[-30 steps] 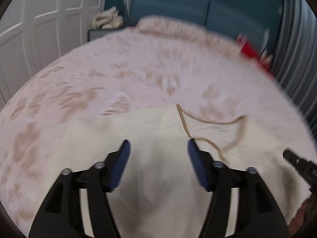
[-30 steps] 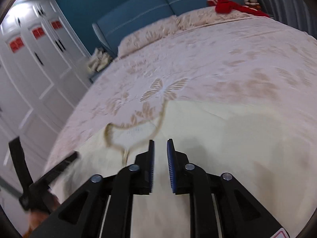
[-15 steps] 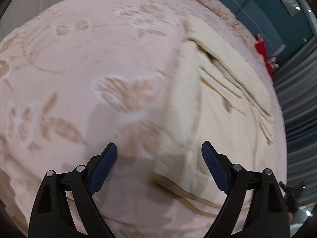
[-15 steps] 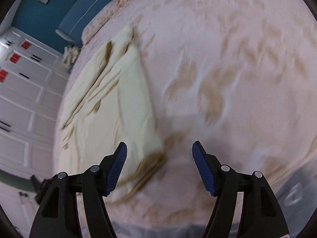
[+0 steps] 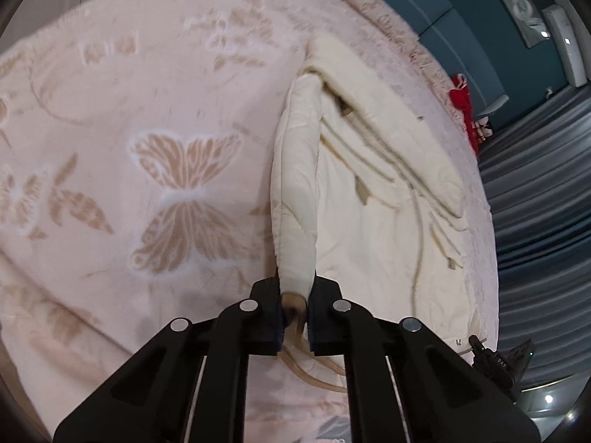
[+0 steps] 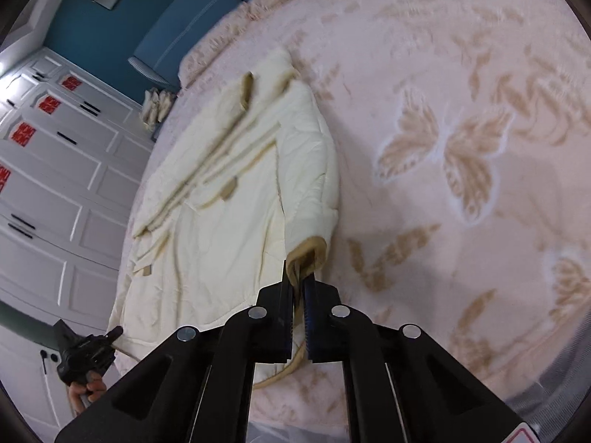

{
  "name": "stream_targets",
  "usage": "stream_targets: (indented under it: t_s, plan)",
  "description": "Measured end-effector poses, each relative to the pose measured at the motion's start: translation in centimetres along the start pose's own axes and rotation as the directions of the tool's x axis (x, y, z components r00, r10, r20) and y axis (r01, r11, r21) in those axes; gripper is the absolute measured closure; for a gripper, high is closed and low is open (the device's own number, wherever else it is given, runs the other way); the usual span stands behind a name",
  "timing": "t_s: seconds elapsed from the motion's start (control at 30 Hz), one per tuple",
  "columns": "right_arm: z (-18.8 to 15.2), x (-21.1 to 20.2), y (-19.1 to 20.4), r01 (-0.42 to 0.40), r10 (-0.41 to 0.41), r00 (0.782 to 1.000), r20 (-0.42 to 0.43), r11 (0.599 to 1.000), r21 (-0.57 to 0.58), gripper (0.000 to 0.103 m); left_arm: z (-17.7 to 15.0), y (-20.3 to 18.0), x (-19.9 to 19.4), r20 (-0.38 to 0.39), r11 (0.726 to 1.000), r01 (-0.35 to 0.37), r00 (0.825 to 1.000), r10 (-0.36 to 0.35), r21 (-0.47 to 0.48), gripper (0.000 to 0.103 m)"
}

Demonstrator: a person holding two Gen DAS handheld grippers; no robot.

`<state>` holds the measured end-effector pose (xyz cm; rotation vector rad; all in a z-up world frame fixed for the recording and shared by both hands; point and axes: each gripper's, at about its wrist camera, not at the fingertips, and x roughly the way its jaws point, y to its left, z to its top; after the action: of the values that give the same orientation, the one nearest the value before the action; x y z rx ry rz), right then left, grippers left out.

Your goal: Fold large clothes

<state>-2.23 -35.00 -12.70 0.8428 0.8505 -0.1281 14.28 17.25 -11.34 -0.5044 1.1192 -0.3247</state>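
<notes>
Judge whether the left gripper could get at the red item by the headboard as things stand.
Probably not: the left gripper is shut on the robe's sleeve cuff, and the red item lies far across the bed.

Your left gripper (image 5: 295,317) is matte black plastic, with two angular arms that widen toward the camera and carry triangular cut-outs. Four round silver screw heads sit in a row across its arms. Its pads are dark blue and ribbed. Your right gripper (image 6: 298,317) has the same black build, the same four silver screws, and blue ribbed pads (image 6: 308,317). A white sticker with a red mark (image 6: 526,437) sits on its right arm. In the right wrist view your other hand (image 6: 83,393) wraps a black handle of faceted plastic.
</notes>
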Motion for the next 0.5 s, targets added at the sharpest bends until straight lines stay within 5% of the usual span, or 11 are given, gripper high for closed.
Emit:
stream_targets:
  t_s: [0.2, 0.5]
  plan:
    - [-0.9, -4.9, 2.2, 0.051, -0.057, 0.998, -0.025, 0.978, -0.201, 0.099, -2.2, -1.6, -5.2, 0.0, 0.995, -0.001, 1.0, 0.001, 0.097, 0.097]
    - [-7.3, -15.6, 5.7, 0.032, -0.163, 0.957, -0.241, 0.882, -0.469, 0.099, -10.0, -0.1, -17.4, -0.075, 0.995, 0.016, 0.997, -0.008, 0.095, 0.097]
